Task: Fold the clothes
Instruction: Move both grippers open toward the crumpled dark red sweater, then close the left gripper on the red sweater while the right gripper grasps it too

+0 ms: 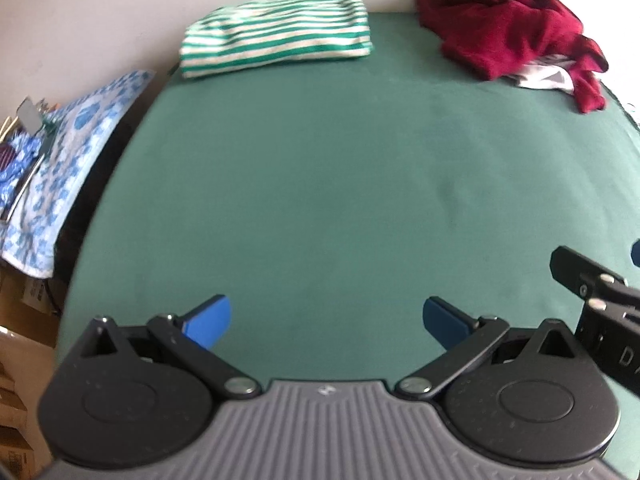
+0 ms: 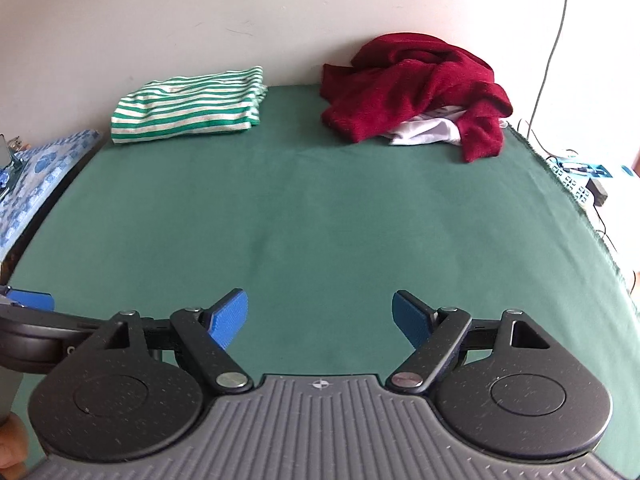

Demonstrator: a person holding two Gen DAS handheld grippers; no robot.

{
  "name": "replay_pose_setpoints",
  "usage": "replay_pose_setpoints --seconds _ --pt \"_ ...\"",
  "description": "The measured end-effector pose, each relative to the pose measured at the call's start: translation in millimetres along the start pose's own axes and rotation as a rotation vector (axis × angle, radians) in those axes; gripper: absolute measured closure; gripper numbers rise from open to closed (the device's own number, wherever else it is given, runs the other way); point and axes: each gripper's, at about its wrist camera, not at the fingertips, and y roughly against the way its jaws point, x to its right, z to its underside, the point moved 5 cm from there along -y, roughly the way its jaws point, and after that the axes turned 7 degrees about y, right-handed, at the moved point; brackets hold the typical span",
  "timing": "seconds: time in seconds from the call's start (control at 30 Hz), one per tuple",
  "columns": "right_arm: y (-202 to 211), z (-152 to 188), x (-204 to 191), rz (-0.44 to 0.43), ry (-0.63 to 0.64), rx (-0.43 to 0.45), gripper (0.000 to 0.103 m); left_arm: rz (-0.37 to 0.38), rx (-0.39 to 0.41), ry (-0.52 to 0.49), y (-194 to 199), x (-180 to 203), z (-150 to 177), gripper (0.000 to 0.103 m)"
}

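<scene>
Two tools hang side by side above the near edge of the counter (image 2: 320, 208), and neither holds anything. Far to the left of both, off the counter's edge, lies a blue-patterned cloth (image 1: 68, 152), which looks to be no part of the job. Ahead and left of the left tool (image 1: 326, 322), at the far edge against the wall, sits the striped shirt (image 1: 276, 36), squared into a neat block; it is likely parked there as finished work, out of the way. The left tool's blue pads (image 1: 210, 322) stand wide apart over bare green cloth.

The right tool (image 2: 320, 316) is close beside it, pads equally spread, nothing between them. Ahead and right of it, also at the far edge, is the red garment (image 2: 416, 88), crumpled in a heap with a white garment (image 2: 424, 130) poking out from underneath. That pile appears to be the unfolded stock.

My reading is that the wide middle of the counter is kept free as folding space, and both tools wait spread for a reach toward the red heap, probably the next piece to pull forward and lay flat.
</scene>
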Motion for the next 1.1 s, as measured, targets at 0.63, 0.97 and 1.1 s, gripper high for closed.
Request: replay_pose_setpoints --seconds 0.63,0.97,1.1 --pt "-8 -52 158 -0.040 0.033 0.013 0.022 -0.019 0.156 -0.068 30 149 -63 0.000" --pt "-32 -161 208 -0.040 0.097 -0.058 0.024 0.013 0.147 -0.239 25 174 -165 0.000" --pt "-52 -208 227 0.002 0.131 -0.060 0.022 0.013 0.119 -0.248 -1 172 -172 0.000"
